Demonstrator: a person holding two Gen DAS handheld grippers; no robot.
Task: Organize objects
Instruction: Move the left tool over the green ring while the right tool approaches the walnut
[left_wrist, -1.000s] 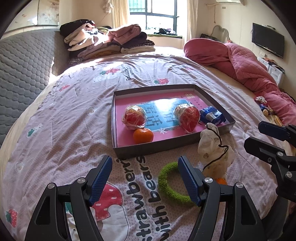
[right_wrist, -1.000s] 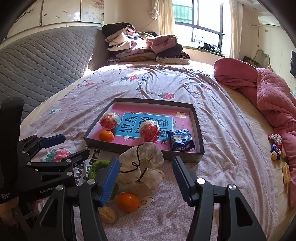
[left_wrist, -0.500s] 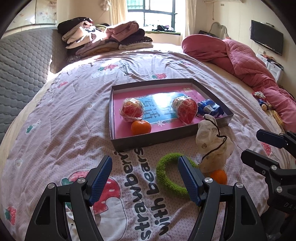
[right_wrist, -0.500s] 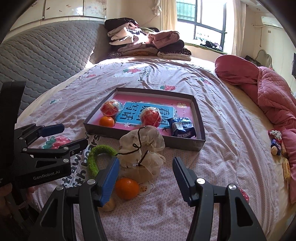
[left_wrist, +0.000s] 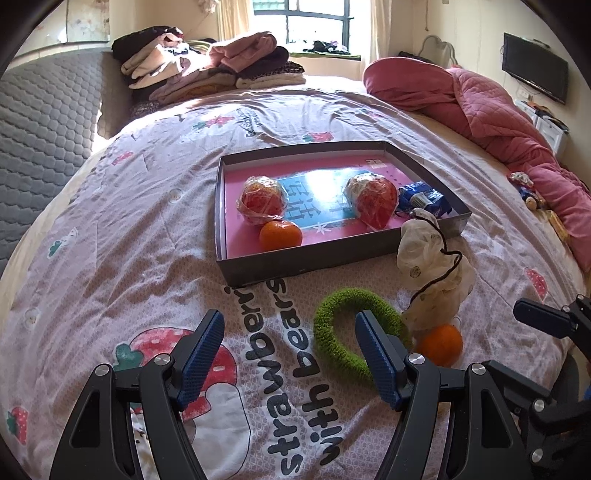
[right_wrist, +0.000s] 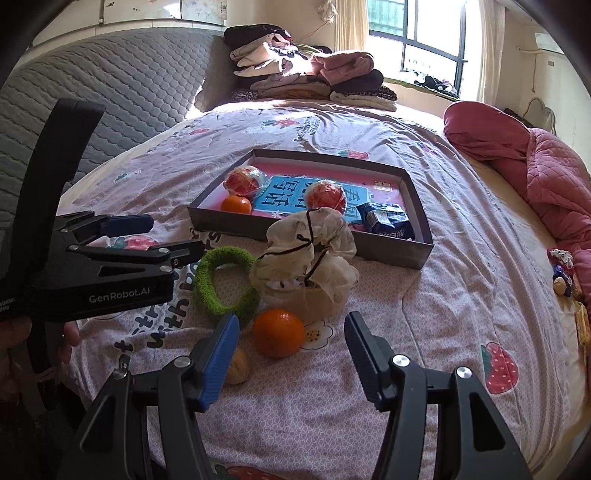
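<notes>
right gripper (right_wrist: 290, 345): jaws apart, nothing between the pads; pitched down at the bed, lined up on the loose orange (right_wrist: 277, 333) just ahead. Reads as an approach for a pick.
left gripper (left_wrist: 288, 345): jaws apart, empty; hovers over the strawberry print, right finger overlapping the green ring (left_wrist: 351, 341) in view. Contact with ring: cannot tell. Likely parked to leave the right side room.
loose orange: on the bedsheet (right_wrist: 424, 314), touching or just beside the cloth pouch base, near the ring. Round, so likely to roll on soft bedding if nudged off-centre.
walnut-like nut (right_wrist: 236, 365): just beside the right gripper's left finger, partly hidden behind it. Risk of getting knocked on closing.
cloth pouch (right_wrist: 308, 266): cream drawstring bag, upright, black cord loose over the top; stands between orange and tray, close against the near wall.
green ring: flat on the sheet, left of the pouch, outside the tray.
tray (right_wrist: 421, 225): shallow grey box, pink liner; already holds two net-wrapped red fruits, one orange (right_wrist: 236, 204) and a blue snack packet (right_wrist: 388, 221). Evidently the collection spot.
task state: partly done; orange, nut, ring and pouch not yet in the tray.
background: folded clothes at the headboard, pink quilt bunched at the right edge; not involved.
</notes>
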